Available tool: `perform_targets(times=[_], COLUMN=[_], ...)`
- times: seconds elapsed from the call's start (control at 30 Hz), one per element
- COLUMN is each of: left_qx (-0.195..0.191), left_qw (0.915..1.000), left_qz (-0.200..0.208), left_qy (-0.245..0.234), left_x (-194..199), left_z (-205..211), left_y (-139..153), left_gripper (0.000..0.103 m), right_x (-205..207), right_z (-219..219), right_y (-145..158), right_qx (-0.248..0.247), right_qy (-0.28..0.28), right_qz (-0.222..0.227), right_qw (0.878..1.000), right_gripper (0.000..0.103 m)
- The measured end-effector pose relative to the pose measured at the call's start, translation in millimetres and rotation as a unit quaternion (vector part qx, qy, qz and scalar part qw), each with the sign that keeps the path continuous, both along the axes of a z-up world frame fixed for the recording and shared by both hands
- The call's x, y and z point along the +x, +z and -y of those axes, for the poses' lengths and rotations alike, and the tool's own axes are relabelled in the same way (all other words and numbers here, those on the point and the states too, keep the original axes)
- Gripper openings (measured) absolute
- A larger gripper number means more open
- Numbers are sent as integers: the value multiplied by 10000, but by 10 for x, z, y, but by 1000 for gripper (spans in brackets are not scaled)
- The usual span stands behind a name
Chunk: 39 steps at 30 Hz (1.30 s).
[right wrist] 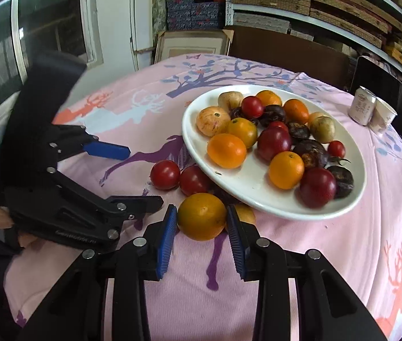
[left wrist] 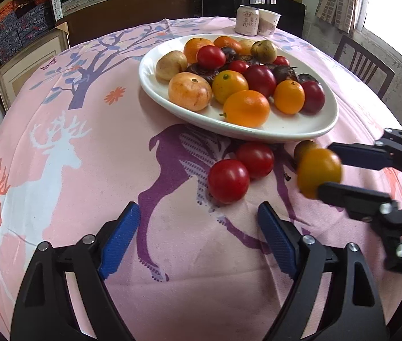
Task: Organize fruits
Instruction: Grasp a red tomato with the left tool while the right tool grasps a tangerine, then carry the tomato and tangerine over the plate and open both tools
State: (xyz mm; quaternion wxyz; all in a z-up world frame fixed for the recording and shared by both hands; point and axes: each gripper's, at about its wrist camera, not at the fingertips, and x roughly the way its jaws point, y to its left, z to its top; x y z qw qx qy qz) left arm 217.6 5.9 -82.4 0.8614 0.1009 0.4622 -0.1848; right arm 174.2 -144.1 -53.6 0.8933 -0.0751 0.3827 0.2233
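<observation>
At the left of the right wrist view, the left gripper (right wrist: 141, 176) is seen reaching in over the pink deer-print tablecloth (right wrist: 329, 255), its jaws spread wide with nothing between them. Just right of its blue finger pad, two red tomatoes (right wrist: 165, 174) are found side by side on the cloth, touching each other and lying against the near edge of the white plate (right wrist: 258, 196). In front of them, an orange fruit (right wrist: 201, 216) is clamped between the blue pads of the right gripper (right wrist: 202, 221), both pads being pressed on its sides; whether it is resting on the cloth or lifted clear cannot be told. A second yellowish fruit (right wrist: 245, 213) is partly hidden behind the right pad, close to the plate rim. Further right, the plate is seen filled with mixed fruit: orange ones, red tomatoes, pale yellow-green ones and dark brown ones, heaped together. Beyond the plate, at the far right of the table, a drinks can (right wrist: 361, 106) and a paper cup (right wrist: 383, 118) are stood touching each other
</observation>
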Motion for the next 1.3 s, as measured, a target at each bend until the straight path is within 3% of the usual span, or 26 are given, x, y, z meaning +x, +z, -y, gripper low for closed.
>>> perform_targets(times=[0.17, 0.27, 0.3, 0.33, 0.43, 0.5, 0.67, 0.9, 0.97, 1.03, 1.13, 1.17, 1.2, 1.23, 1.3], left_qx=[57, 314, 322, 331, 387, 405, 137, 142, 151, 246, 126, 113, 90, 67, 230], left_qw=[9999, 9990, 9987, 9985, 9978, 9975, 9990, 9989, 9989, 9986, 9992, 9993, 9993, 9990, 9978], left_qz=[102, 311, 377, 429, 515, 534, 352, 359, 380, 455, 361, 350, 342, 331, 439], left_qy=[-40, 107, 82, 36, -134, -209, -235, -256, -210, -106, -95, -99, -157, -279, -440], left_x=[39, 74, 59, 40, -14, -29, -5, -20, -5, 20, 72, 75, 65, 40, -32], left_z=[91, 156, 178, 201, 280, 305, 250, 268, 262, 258, 216, 212, 221, 248, 327], left_y=[-7, -26, -12, 3, 15, 16, 17, 5, 3, 1, -7, -8, -5, -1, 2], left_gripper=[83, 83, 75, 56, 39, 34, 34, 35, 39, 55, 57, 56, 49, 34, 28], right_x=[-210, -187, -163, -145, -146, -159, -164, -175, -168, -166, -162, -151, -133, -114, -69], right_z=[446, 683, 746, 794, 797, 772, 789, 813, 797, 750, 649, 627, 607, 592, 565], right_y=[63, -23, -43, -58, -73, -74, -93, -90, -95, -108, -128, -127, -130, -140, -165], right_qx=[686, 1016, 1192, 1337, 1445, 1447, 1534, 1570, 1504, 1362, 1095, 1050, 1003, 962, 898], right_qy=[-135, -351, -398, -413, -335, -264, -232, -236, -236, -180, -116, -120, -134, -157, -192], right_qz=[38, -255, -357, -427, -483, -477, -543, -536, -562, -620, -660, -658, -665, -687, -772], right_qw=[9975, 9939, 9914, 9892, 9877, 9880, 9864, 9859, 9868, 9886, 9917, 9922, 9926, 9929, 9928], right_gripper=[36, 36, 36, 36, 36, 36, 36, 36, 37, 37, 39, 41, 42, 45, 47])
